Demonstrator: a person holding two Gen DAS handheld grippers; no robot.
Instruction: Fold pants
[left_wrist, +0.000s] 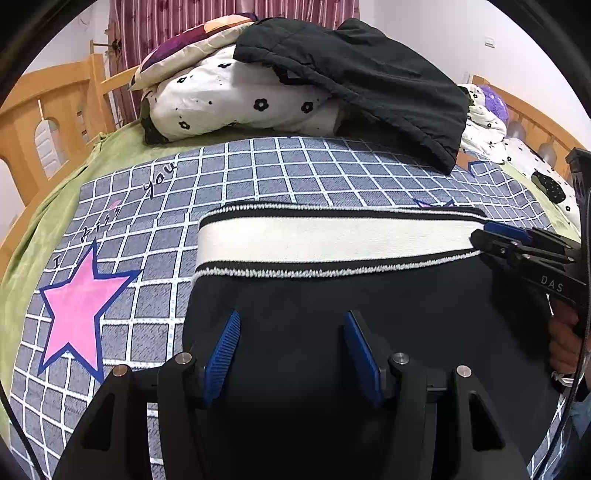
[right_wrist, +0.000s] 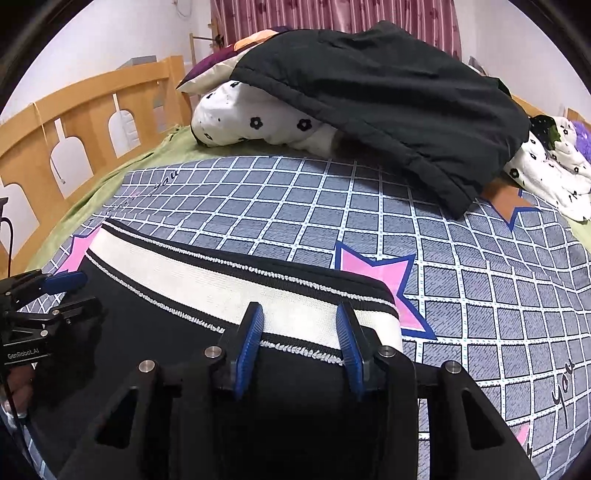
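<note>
Pants (left_wrist: 332, 332) of dark, near-black knit with a broad cream waistband (left_wrist: 332, 240) edged in black and white stitching lie flat on the grey checked bedcover (left_wrist: 295, 173), the waistband on the far side from us.

Our left gripper (left_wrist: 291, 347) hangs over the dark cloth below the waistband, its blue ribbed pads parted about halfway with nothing clamped between them. Our right gripper (right_wrist: 301, 339) sits at the waistband's right end, its pads a little closer together and straddling the band's lower edge; whether they actually pinch the fabric we cannot tell.

We judge that we are early in the fold, with the garment laid out and both tools lined up along its top. The next move calls for both pairs of pads to close on matching points of the waistband, so the cloth lifts evenly and folds over without skewing.

Readable writing: "DAS" on the right tool's body as seen from the left wrist, "GenRobot.AI" on the left tool's body as seen from the right wrist, and "You" printed on the bedcover beside a pink star (left_wrist: 79, 306).
</note>
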